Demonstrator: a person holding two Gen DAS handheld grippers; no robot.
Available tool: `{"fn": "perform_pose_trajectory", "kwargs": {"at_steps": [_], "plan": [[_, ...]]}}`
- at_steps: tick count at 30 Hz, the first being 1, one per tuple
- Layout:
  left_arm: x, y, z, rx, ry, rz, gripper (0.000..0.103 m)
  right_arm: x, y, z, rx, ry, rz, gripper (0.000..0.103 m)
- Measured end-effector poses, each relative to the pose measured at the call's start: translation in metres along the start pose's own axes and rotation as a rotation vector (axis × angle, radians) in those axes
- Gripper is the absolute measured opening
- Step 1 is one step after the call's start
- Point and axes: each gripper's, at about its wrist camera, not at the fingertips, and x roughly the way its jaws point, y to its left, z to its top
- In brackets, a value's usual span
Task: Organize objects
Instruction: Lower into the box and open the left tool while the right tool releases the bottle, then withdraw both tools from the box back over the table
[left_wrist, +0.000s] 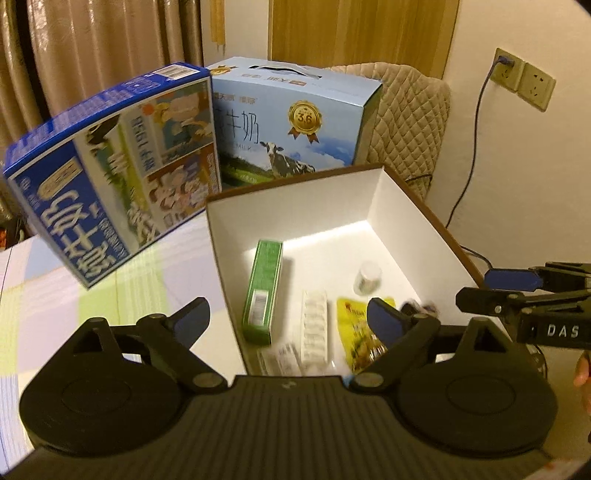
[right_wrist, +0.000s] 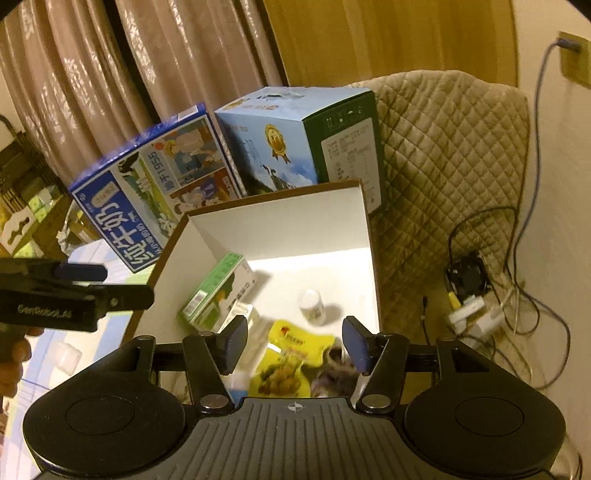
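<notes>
My left gripper hangs spread and empty over the near edge of the open white cardboard box. My right gripper, also spread and empty, hangs above the box's near end. Inside lie a green carton, a small white bottle, a white blister strip and a yellow snack pouch. Blurred items at 6 o'clock are hard to make out, partly hidden by my fingers. At 11 o'clock stand a dark blue milk carton and a light blue cow-printed milk case. Only the right view shows tangled cables at 3 o'clock.
</notes>
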Motion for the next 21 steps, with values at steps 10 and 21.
{"fn": "perform_pose_trajectory", "kwargs": {"at_steps": [10, 21], "plan": [[-0.057, 0.008, -0.05, -0.097, 0.011, 0.003, 0.09, -0.05, 0.015, -0.03, 0.044, -0.022, 0.022, 0.056], [-0.102, 0.014, -0.109, -0.164, 0.046, 0.026, 0.09, -0.079, 0.04, -0.066, 0.049, 0.006, 0.038, 0.058]]}}
